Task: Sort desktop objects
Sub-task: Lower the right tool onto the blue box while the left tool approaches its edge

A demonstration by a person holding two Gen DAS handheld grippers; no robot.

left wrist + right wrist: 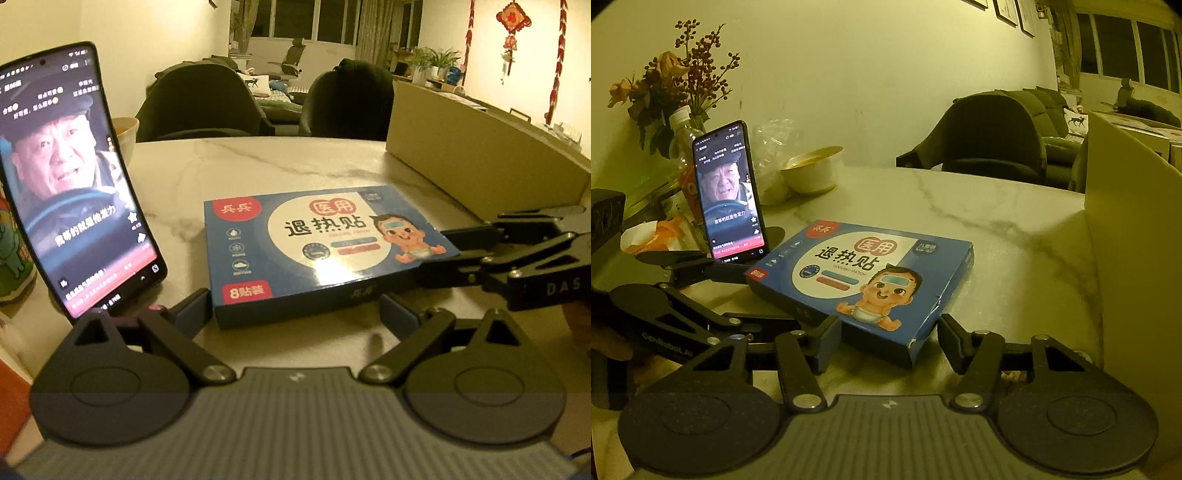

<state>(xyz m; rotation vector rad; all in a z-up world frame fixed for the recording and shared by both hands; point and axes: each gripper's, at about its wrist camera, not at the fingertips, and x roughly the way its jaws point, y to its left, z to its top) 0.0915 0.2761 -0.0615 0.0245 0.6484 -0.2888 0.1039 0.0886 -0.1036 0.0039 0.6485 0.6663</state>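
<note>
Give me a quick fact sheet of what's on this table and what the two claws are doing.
surface: marble table
main item: blue box, lying flat
left gripper: open, jaws straddling the box's near end
right gripper: open, jaws either side of a box corner
propped nearby: phone, screen lit
also: bowl, beige bin

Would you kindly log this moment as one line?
left gripper: open, straddling blue box | right gripper: open at box corner | box flat on table
</note>
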